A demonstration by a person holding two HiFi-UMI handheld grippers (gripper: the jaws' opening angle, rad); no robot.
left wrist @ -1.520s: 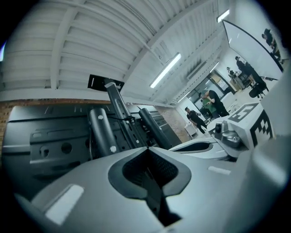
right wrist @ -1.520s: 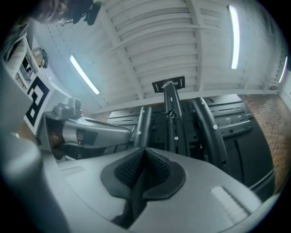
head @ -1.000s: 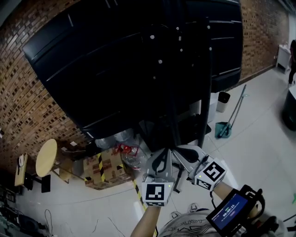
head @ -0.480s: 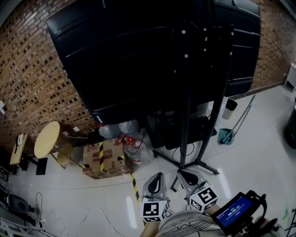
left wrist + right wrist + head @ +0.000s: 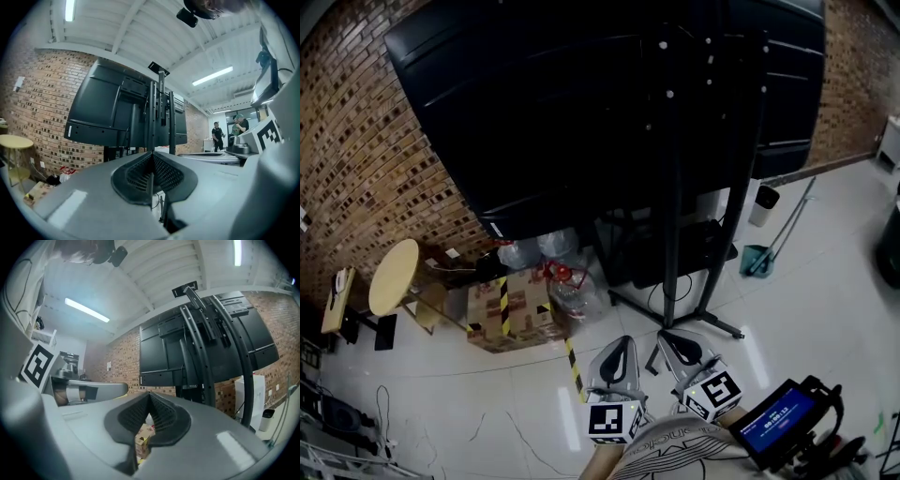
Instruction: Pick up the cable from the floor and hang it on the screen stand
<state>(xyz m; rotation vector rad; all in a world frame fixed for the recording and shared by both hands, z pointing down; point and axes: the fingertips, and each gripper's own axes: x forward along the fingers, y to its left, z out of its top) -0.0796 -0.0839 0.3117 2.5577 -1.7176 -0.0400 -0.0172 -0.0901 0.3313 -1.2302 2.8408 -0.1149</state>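
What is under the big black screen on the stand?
A cardboard box with yellow-black tape, clear plastic items and the stand's legs. The screen covers whatever lies further back.

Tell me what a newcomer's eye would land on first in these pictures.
The huge black screen on its black pole stand fills the head view's top, backed by a brown brick wall. Below left sit a round pale wooden stool and a cardboard box with yellow-black tape. At bottom centre are the left gripper and right gripper, jaws together.
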